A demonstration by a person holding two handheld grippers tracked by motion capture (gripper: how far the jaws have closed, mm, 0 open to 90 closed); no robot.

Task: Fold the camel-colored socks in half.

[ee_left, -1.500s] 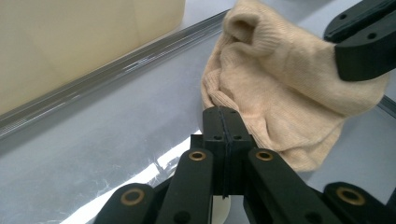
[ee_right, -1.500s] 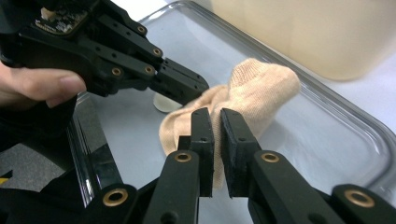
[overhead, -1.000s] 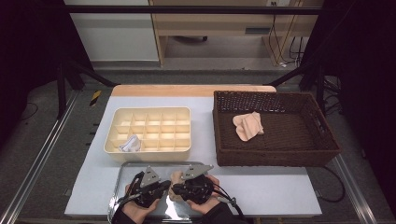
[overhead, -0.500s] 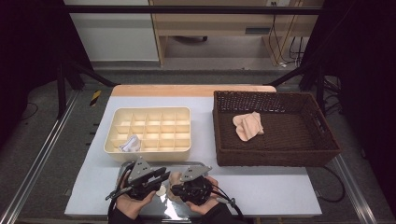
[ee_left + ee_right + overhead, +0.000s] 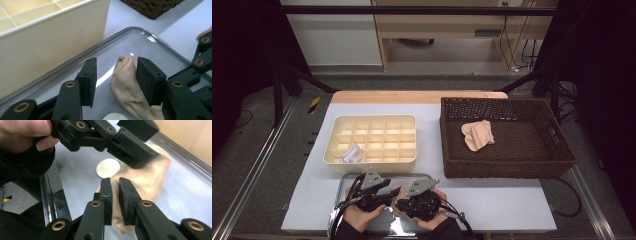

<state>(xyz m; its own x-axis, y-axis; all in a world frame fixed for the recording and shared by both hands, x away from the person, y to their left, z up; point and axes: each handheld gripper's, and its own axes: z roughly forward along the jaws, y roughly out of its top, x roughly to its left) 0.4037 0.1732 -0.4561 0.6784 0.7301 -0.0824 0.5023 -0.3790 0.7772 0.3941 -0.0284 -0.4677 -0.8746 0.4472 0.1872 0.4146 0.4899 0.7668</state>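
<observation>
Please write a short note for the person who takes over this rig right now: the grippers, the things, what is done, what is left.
Left gripper: jaws have just been opening, sock between them, left pad clear of it.
Right gripper: shut on the sock.
Sock lies on the clear tray in front of the divided box.
Done: one white item in a box cell.
Left: probably put this sock in a cell; another sock waits in the basket.
</observation>
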